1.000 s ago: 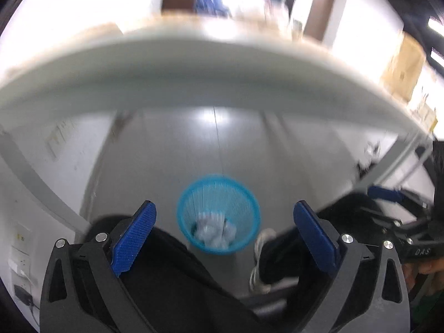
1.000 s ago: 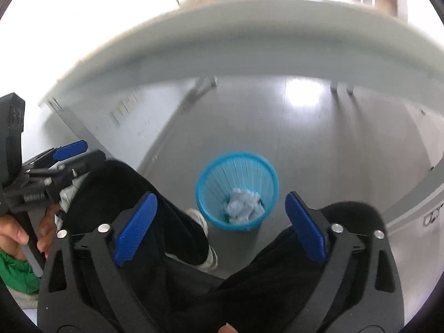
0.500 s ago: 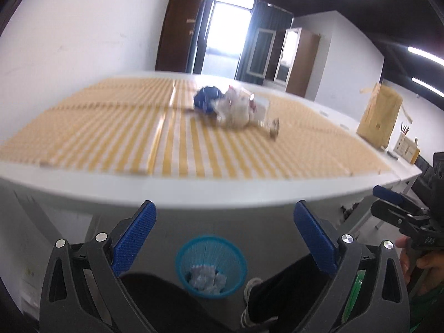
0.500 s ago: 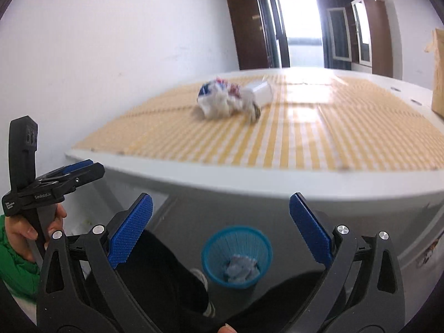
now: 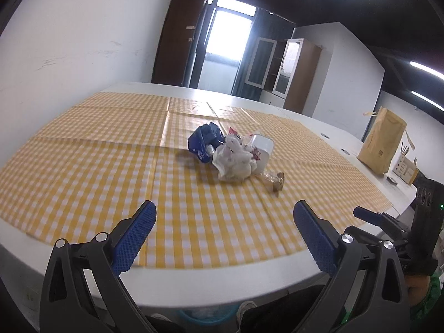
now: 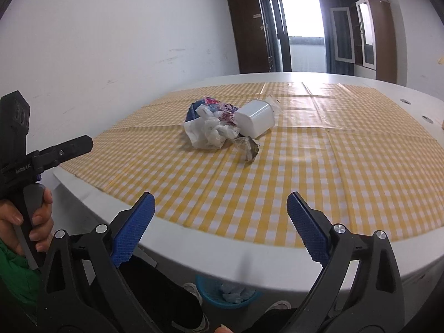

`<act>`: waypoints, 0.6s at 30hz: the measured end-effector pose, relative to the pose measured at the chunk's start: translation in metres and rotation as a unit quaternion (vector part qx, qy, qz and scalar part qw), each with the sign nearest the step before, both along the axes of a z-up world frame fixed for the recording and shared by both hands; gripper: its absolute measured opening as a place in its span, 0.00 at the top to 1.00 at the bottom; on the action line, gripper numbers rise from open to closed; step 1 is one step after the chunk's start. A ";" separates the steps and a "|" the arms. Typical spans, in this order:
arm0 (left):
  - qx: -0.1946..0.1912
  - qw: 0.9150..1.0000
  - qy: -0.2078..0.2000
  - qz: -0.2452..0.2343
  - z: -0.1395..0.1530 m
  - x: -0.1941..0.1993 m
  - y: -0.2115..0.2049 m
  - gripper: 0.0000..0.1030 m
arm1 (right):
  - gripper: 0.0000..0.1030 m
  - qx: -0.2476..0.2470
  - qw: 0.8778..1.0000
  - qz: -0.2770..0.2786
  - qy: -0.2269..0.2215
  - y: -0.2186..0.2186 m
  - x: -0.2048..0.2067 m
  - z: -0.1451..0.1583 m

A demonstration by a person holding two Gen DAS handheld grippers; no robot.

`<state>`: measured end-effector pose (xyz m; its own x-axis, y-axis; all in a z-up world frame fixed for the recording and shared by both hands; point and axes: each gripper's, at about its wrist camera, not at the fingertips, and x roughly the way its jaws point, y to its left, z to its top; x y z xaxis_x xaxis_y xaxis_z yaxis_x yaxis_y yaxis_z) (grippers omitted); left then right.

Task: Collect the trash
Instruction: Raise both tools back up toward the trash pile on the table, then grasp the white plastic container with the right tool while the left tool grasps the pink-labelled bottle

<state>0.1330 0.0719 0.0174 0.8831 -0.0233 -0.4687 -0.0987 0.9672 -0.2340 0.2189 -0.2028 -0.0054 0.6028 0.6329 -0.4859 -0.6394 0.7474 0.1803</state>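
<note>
Both grippers — left gripper [image 5: 224,234], right gripper [image 6: 220,227] — hover with fingers wide, holding nothing. The trash pile [image 6: 222,123] lies mid-table [image 6: 194,247] on the yellow checked cloth [image 6: 305,172]. Under the table's edge, the blue wastebasket [image 6: 227,298] holds crumpled paper [image 6: 236,295].

Each claw, the left claw [image 5: 224,231] and the right claw [image 6: 220,222], is a black plastic frame with triangular cut-outs, silver round screw heads near the joints and ribbed blue pads [image 6: 133,229] on its two fingers. The person wears a green sleeve [image 6: 14,274], black trousers [image 6: 155,291] and pale shoes [image 6: 191,288].
</note>
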 end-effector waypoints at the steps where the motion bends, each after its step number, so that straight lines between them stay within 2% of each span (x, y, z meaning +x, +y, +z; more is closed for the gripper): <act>1: -0.001 1.000 0.002 -0.001 0.001 0.007 0.002 0.06 | 0.13 0.000 1.000 -0.002 0.005 0.001 0.009 0.001; 8: -0.021 1.000 0.010 -0.012 0.013 0.051 0.017 0.07 | 0.16 -0.003 1.000 -0.013 0.021 0.008 0.059 0.014; 13: -0.041 0.999 0.021 -0.029 0.021 0.087 0.024 0.10 | 0.16 0.004 0.999 0.002 0.033 0.019 0.101 0.028; 16: -0.042 0.998 0.026 -0.034 0.023 0.108 0.029 0.12 | 0.16 -0.018 1.000 0.003 0.021 0.027 0.126 0.034; 18: -0.042 0.998 0.031 -0.036 0.023 0.123 0.032 0.13 | 0.17 -0.026 0.999 0.007 0.030 0.033 0.148 0.035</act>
